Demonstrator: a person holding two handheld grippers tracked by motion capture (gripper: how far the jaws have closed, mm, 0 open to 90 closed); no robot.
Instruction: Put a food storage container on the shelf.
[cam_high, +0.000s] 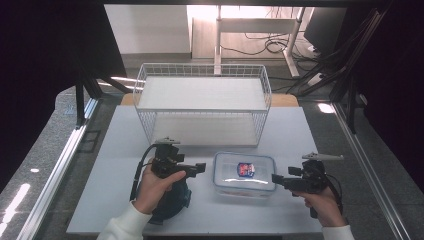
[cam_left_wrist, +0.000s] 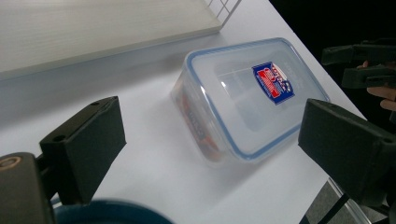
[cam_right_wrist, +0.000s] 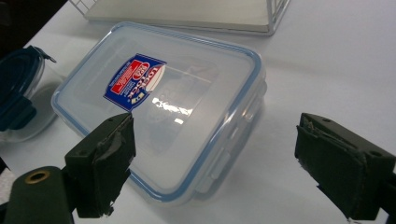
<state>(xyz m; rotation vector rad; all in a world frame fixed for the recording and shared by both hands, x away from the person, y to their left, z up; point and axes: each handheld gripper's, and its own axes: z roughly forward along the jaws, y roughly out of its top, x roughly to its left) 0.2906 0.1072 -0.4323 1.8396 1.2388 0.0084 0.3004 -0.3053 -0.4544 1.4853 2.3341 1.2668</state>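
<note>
A clear rectangular container (cam_high: 244, 174) with a blue-rimmed lid and a red and blue label lies on the white table between my two grippers. My left gripper (cam_high: 200, 168) is just left of it, jaws open and pointing at its left end, not touching. In the left gripper view the container (cam_left_wrist: 243, 98) lies ahead of the wide-apart jaws (cam_left_wrist: 215, 140). My right gripper (cam_high: 276, 178) stands open at the container's right end. In the right gripper view the box (cam_right_wrist: 163, 107) lies ahead of the empty jaws (cam_right_wrist: 233, 163).
A round container with a dark blue lid (cam_high: 172, 200) sits under my left hand near the table's front edge. A white wire shelf rack (cam_high: 202, 102) stands behind the box at the back of the table. Dark frame posts flank the table.
</note>
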